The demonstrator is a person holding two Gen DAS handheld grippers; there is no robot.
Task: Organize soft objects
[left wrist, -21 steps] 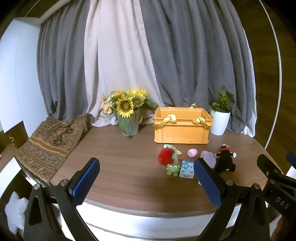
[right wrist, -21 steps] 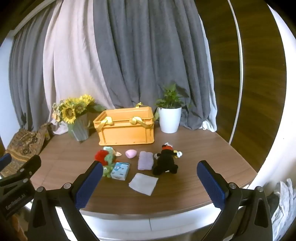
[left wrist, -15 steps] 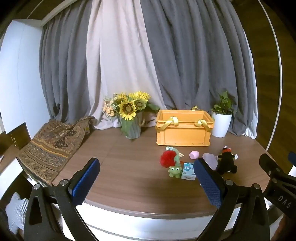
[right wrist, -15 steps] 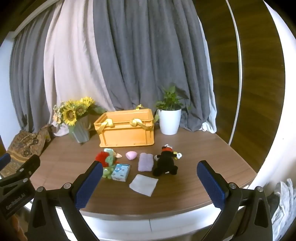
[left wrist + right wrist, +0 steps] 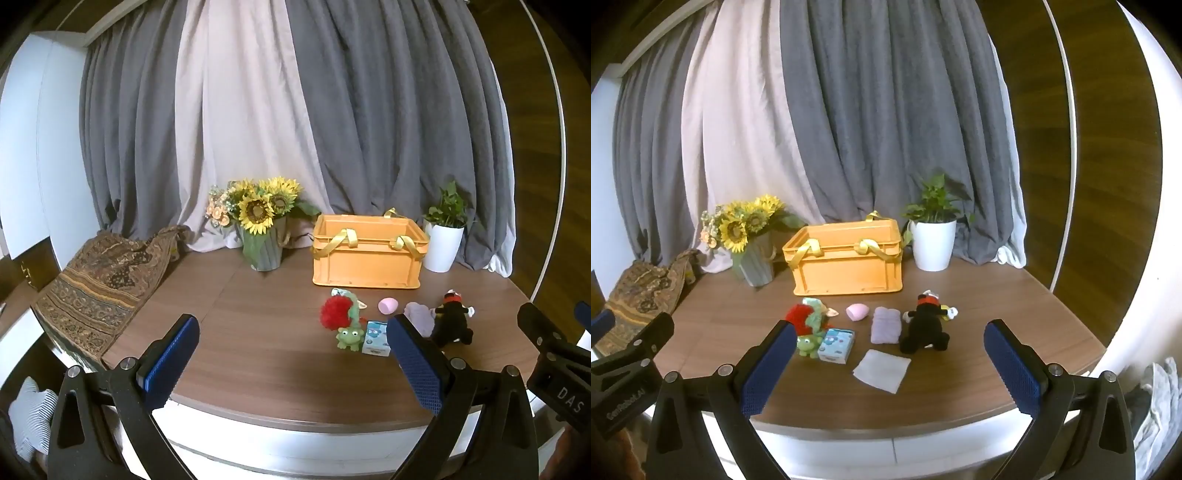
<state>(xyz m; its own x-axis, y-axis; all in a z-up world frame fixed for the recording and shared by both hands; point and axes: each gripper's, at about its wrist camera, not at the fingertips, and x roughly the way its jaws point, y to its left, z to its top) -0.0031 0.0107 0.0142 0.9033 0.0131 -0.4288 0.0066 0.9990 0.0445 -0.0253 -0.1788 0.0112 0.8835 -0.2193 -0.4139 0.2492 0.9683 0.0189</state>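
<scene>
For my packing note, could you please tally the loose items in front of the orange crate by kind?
Plush toys: 2, the green frog and the black plush
Folded cloths: 2, purple and white
Tissue pack: 1
Pink sponge: 1
Total: 6

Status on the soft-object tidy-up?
Nothing done: the black plush toy, folded lilac cloth, pink sponge, green frog toy and white tissue lie on the wooden table before the orange crate. Both claws, left and right, are open, empty.
</scene>
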